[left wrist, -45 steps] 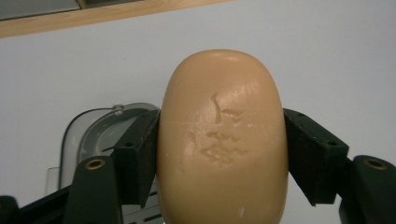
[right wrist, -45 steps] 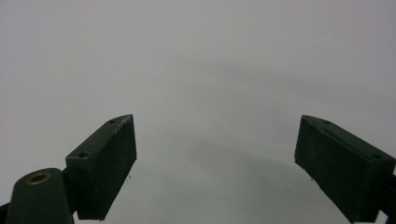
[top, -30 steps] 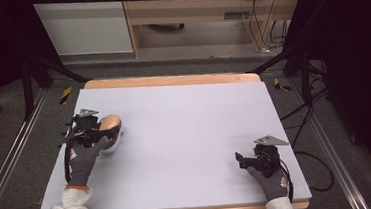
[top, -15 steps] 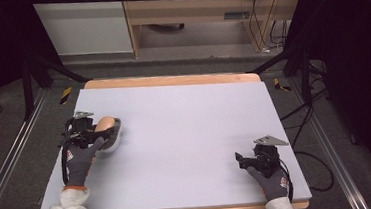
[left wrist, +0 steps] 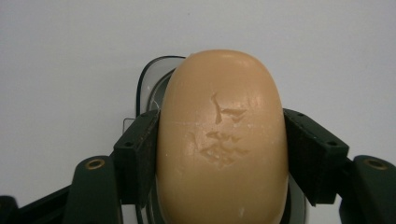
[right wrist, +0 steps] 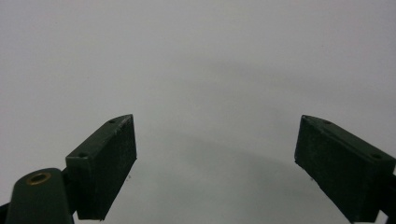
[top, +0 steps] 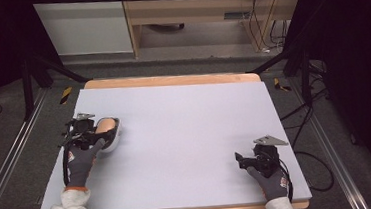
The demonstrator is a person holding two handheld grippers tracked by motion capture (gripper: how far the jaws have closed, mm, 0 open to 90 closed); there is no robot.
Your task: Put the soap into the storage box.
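Soap bar (left wrist: 222, 140), tan and oval with a few scuff marks on its top face, is clamped between the two black jaws of the left claw (left wrist: 222, 156), one jaw pressed against each long side. Beneath it a clear dish (left wrist: 148, 88) with a dark rim is seen; whether the bar is touching the dish cannot be told from the left gripper view. In the high view the bar (top: 104, 126) and dish (top: 115, 136) are located near the left edge of the tabletop (top: 185, 129), about midway along its depth, with the left claw (top: 100, 132) brought in from the near-left by a gloved hand (top: 80, 158) with a grey sleeve below it. The right claw (top: 239, 159) is held well apart from the soap, at the near-right corner of the tabletop, gripped by the other gloved hand (top: 272, 180), with a grey three-cornered plate (top: 269, 140) on top of the gripper. In the right gripper view the right claw (right wrist: 215, 154) is released, jaws spread wide with bare pale surface between them. The tabletop is covered in a light grey sheet with a wooden edge visible at the far and near sides.
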